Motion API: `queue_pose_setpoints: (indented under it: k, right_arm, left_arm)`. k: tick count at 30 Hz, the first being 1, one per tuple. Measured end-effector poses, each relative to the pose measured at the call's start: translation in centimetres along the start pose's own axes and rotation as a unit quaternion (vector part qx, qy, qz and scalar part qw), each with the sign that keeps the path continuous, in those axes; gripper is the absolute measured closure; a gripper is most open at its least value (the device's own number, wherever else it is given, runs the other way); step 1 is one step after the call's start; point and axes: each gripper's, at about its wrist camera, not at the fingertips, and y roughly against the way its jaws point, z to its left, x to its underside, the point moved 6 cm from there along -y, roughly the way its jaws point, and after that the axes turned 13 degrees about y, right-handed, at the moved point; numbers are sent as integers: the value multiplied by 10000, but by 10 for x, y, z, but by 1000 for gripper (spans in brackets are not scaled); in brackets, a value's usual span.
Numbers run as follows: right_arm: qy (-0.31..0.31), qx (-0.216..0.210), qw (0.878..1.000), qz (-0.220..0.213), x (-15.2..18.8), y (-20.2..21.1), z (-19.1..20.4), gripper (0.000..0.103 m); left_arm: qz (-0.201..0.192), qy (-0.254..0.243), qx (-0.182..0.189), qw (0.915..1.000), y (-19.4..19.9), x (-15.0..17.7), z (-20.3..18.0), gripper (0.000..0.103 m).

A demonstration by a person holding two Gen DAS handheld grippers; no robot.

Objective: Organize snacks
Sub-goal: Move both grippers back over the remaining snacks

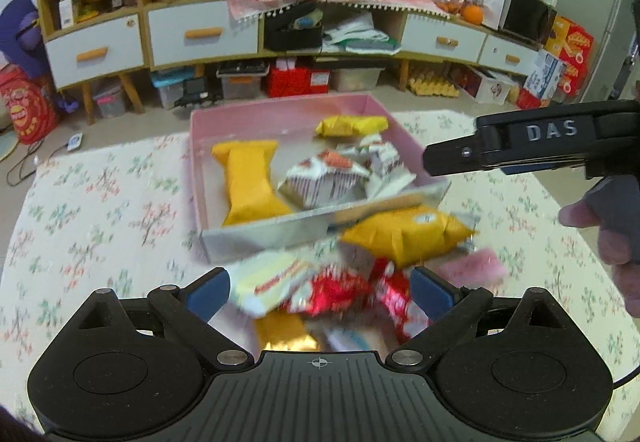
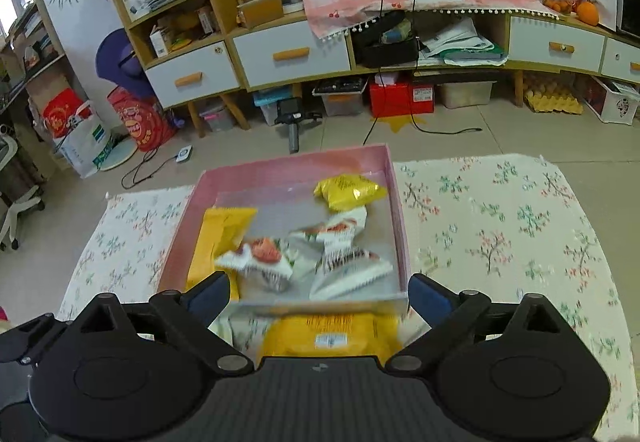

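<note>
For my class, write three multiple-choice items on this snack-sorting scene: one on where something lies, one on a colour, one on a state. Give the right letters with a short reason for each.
1. Where does the long orange-yellow packet lie?
A. inside the pink box, at its left side
B. on the floor by the cabinet
C. on top of the fan

2. What colour are the walls of the box?
A. green
B. pink
C. black

3. How does the right gripper stand?
A. shut on a white packet
B. shut with nothing in it
C. open, pads not pressing on anything

Answers:
1 A: both views show it along the left wall inside the box.
2 B: the walls are plainly pink in both wrist views.
3 C: its blue pads stand wide apart, with the box's near edge and loose packets only seen between them.
</note>
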Motion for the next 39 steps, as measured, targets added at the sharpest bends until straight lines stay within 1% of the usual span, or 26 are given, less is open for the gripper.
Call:
queue_pose_setpoints:
  k: [4, 7, 11, 14, 18, 21, 24, 26, 31, 33, 37, 39]
  right_arm:
    - [15, 49, 10000, 27, 15, 5, 4, 29]
    - [56, 76, 10000, 11, 32, 8, 7, 29]
    - [351, 196, 9991, 113, 55, 10, 5, 29]
    - [487, 347, 9982, 104, 63, 12, -2, 29]
    - [474, 343, 9983, 55, 69, 14, -17, 29]
    - [614, 370, 9974, 25, 74, 12, -30, 29]
    - [934, 273, 9952, -75, 77, 9, -37, 29]
    - [1166, 124, 9930, -117, 80, 6, -41, 29]
    - [1658, -301, 9857, 51, 94, -4, -44, 29]
    - [1845, -427, 9818, 129, 98, -9, -41, 29]
    - [2182, -528, 9742, 218, 103, -20, -32, 29]
    - [2313, -576, 9709, 214, 103, -24, -28, 29]
  left_arm:
    - [117, 105, -90, 9998, -1, 18, 9, 5]
    - [296, 95, -218, 9993, -3, 32, 15, 5]
    - [277, -36, -331, 9991, 0, 45, 18, 5]
    - [330, -49, -311, 9990, 1, 53, 18, 5]
    - [404, 27, -268, 9988, 1, 64, 15, 5]
    - [429, 64, -215, 9988, 1, 70, 10, 5]
    - [472, 90, -144, 9987, -2, 76, 3, 5]
    - [485, 81, -101, 9987, -5, 78, -1, 5]
    - [517, -3, -46, 9987, -9, 87, -10, 5]
    - [576, -1, 1, 9983, -12, 90, -13, 7]
    - [653, -69, 25, 9978, -18, 94, -16, 8]
    - [685, -86, 27, 9976, -20, 96, -16, 11]
